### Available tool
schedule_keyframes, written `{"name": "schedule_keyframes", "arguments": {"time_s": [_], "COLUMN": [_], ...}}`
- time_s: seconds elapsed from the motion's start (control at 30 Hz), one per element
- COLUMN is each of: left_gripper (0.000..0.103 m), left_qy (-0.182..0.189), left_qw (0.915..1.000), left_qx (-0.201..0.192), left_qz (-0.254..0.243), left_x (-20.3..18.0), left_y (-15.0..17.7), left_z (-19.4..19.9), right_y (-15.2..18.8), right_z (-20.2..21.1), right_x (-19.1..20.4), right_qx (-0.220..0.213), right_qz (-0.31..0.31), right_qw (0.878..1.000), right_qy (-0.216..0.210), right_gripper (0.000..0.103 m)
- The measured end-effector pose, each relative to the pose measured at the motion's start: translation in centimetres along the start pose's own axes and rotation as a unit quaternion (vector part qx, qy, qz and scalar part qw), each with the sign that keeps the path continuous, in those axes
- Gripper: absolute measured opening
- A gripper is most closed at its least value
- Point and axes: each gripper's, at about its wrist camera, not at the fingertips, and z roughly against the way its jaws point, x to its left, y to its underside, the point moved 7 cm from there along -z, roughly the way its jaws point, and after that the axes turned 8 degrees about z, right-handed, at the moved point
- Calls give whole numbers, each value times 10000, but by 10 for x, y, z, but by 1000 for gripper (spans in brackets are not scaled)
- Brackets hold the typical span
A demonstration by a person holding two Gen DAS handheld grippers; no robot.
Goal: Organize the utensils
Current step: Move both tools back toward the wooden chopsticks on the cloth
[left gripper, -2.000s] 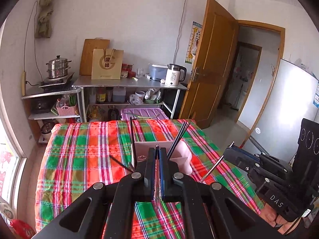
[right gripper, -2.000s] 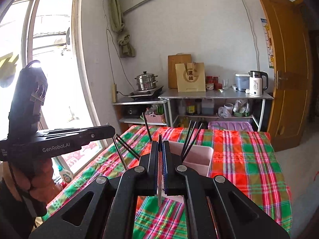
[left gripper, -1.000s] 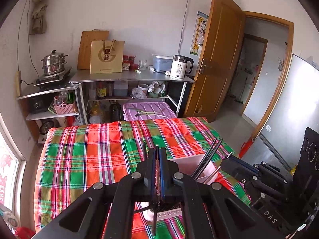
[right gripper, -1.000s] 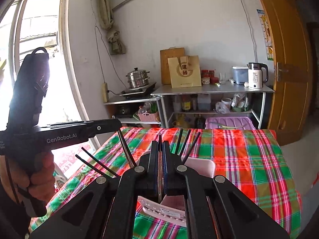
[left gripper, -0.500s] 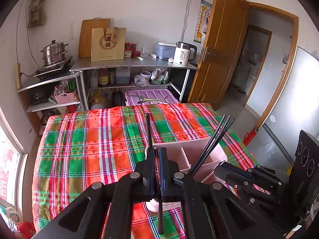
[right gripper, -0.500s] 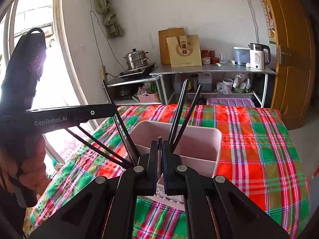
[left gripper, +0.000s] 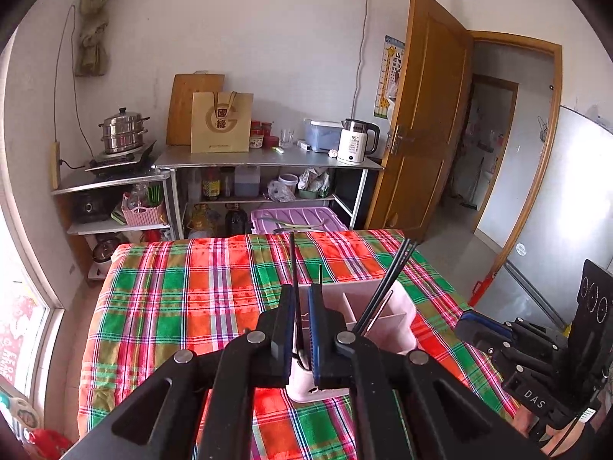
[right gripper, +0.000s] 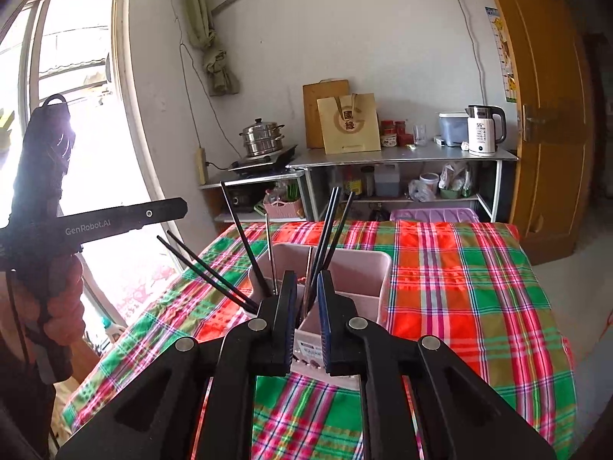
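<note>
Both my grippers backed off the pink caddy (right gripper: 346, 268); right gripper (right gripper: 306, 299) jaws opening, empty; left gripper (left gripper: 302, 306) spread around one chopstick (left gripper: 293, 264); "GenRobot.AI" at 9 o'clock, kettle (right gripper: 483, 130) reads "55".

A home kitchen (lived-in): steamer pot (left gripper: 123, 130), kettle (left gripper: 357, 146), plaid-covered table (left gripper: 168, 299).

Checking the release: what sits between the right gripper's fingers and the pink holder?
In the right wrist view the right gripper, jaws opening, has a thin metal utensil between its fingers, standing in the pink holder.
</note>
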Motion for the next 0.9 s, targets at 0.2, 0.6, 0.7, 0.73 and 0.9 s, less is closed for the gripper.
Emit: {"name": "schedule_keyframes", "arguments": {"time_s": [0.2,0.6,0.7,0.73,0.9], "left_gripper": [15,16,16,16,16], "left_qy": [26,-37,-102,-134,-236], "left_qw": [9994,9998,9999,9999,9997], "left_qx": [-337,-118,-17,-2,7], "left_qz": [-12,133,129,108,74], "left_x": [-11,-22,-23,-23,-25], "left_y": [41,162,182,187,204], "left_z": [43,65,64,64,69], "right_y": [37,123,138,142,156], "right_z": [24,61,66,66,68], "right_x": [3,13,13,12,8], "right_qx": [191,728,818,850,978], "right_qz": [-95,-105,-147,-184,-296], "right_qw": [9998,9973,9965,9961,9946], "right_qy": [-43,59,121,127,156], "right_gripper": [11,16,16,16,16]}}
